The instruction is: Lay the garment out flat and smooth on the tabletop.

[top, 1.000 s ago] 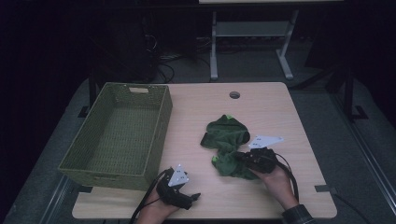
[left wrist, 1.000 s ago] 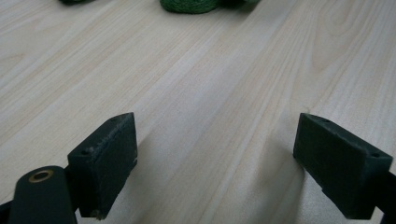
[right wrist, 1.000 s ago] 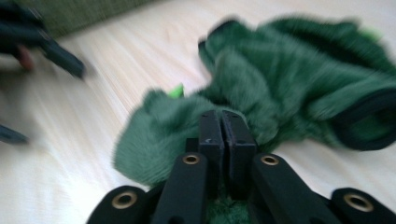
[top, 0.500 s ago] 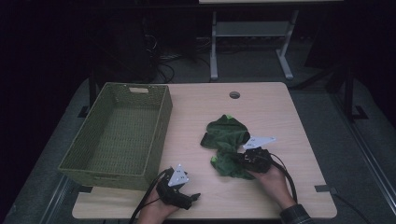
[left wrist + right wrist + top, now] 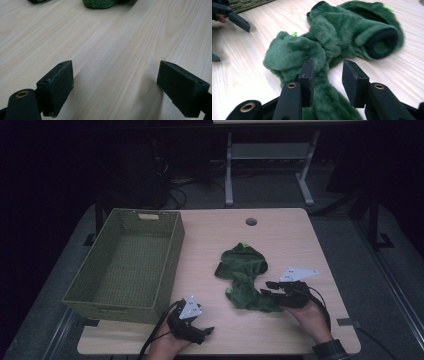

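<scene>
The right claw [image 5: 328, 80] has just been opening; its jaws stand part spread over a fold of the green plush garment [image 5: 245, 277], which lies right of centre on the counter [image 5: 210, 240]. The left claw [image 5: 115, 90], spread wide, rests near the counter's front edge beside the green basket [image 5: 127, 265].

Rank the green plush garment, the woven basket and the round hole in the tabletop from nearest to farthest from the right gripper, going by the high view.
From the right gripper:
1. Green plush garment, directly at the gripper's tips, mid-table.
2. Round hole, farther up the table near its far edge.
3. Woven basket, across the table on the left side.
</scene>
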Demonstrator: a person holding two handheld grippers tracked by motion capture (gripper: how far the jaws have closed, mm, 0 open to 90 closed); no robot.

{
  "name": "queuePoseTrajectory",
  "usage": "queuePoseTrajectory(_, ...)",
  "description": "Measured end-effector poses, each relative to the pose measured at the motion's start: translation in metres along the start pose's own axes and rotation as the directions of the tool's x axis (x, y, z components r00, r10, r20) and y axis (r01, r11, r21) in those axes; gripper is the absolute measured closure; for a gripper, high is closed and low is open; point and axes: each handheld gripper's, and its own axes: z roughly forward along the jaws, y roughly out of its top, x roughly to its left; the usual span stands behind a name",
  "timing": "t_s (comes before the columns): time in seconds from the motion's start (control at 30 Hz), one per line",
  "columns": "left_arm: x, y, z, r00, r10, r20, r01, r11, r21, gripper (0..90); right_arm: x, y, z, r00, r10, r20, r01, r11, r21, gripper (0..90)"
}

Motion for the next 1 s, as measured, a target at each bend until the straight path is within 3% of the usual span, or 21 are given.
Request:
queuePoseTrajectory(0.27, 0.0, 0.0, 0.0, 1.0, 0.001, 0.0, -0.001, 1.0, 0.0, 13.0, -0.009, -0.018, -0.024, 0.9991, 0.021, 0.037, -0.021, 1.0, 0.003, 56.8)
queuePoseTrajectory(0.3, 0.0, 0.0, 0.0, 1.0, 0.002, -0.002, -0.002, 1.0, 0.0, 13.0, -0.012, -0.026, -0.031, 0.9982, 0.047, 0.038, -0.047, 0.999, 0.0, 56.7)
queuePoseTrajectory(0.6, 0.0, 0.0, 0.0, 1.0, 0.005, -0.002, -0.005, 1.0, 0.0, 12.9, -0.017, -0.053, -0.05, 0.9947, 0.074, 0.072, -0.076, 0.997, 0.025, 55.8)
queuePoseTrajectory(0.87, 0.001, 0.0, 0.0, 1.0, 0.006, -0.002, -0.006, 1.0, 0.001, 13.0, -0.019, -0.072, -0.051, 0.9932, 0.1, 0.059, -0.104, 0.992, 0.071, 54.6)
queuePoseTrajectory(1.0, 0.001, 0.0, 0.0, 1.0, 0.006, -0.002, -0.006, 1.0, 0.001, 13.0, -0.019, -0.072, -0.045, 0.9946, 0.102, 0.02, -0.103, 0.991, 0.081, 52.7)
